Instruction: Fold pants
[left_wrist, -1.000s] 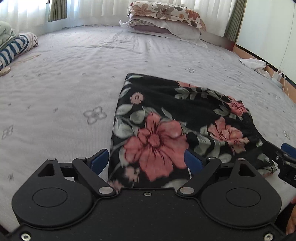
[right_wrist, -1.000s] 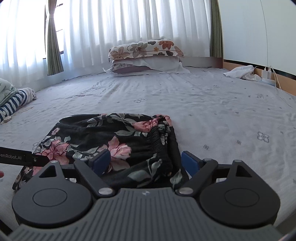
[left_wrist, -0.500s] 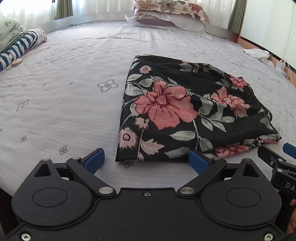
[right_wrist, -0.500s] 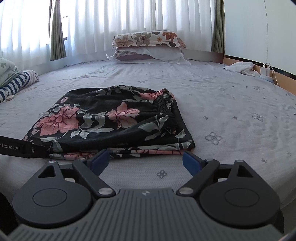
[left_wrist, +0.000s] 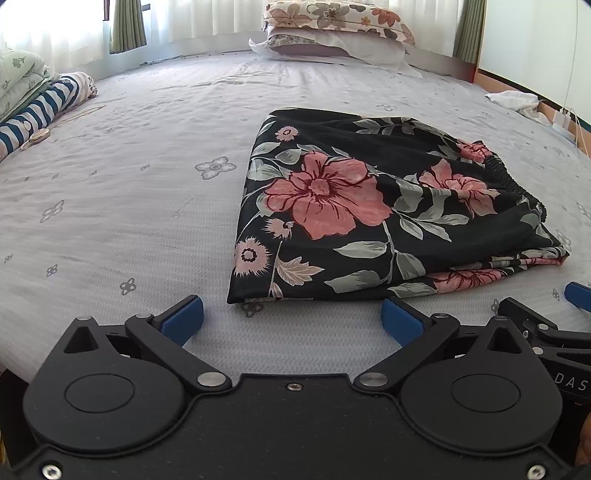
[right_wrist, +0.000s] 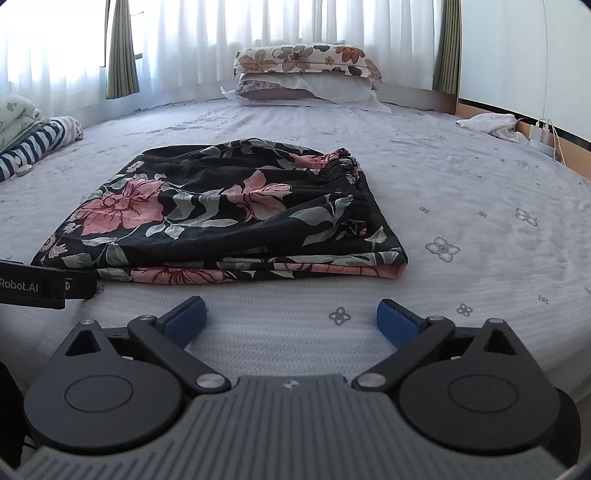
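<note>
On the grey bed (left_wrist: 147, 206) the folded pants (left_wrist: 376, 206) lie flat; left gripper (left_wrist: 291, 317) and right gripper (right_wrist: 291, 315), jaws just opened wide and empty, hover near their front edge

This is looking like a bedroom in a home. A wide bed (right_wrist: 461, 192) is filling the scene, its pale grey sheet printed with small flower motifs. At the far end two pillows (right_wrist: 306, 74) are lying stacked, the upper one in a floral case. Behind them sheer white curtains (right_wrist: 258, 37) are letting daylight in, with green drapes (right_wrist: 122, 51) hanging at the window's sides. At the far left, folded bedding (left_wrist: 18, 77) and a blue-and-white striped cloth (left_wrist: 40, 110) are sitting at the bed's edge. At the far right a white charger (right_wrist: 541, 133) with its cable is resting near a wooden ledge, beside a crumpled white cloth (right_wrist: 491, 123).
</note>
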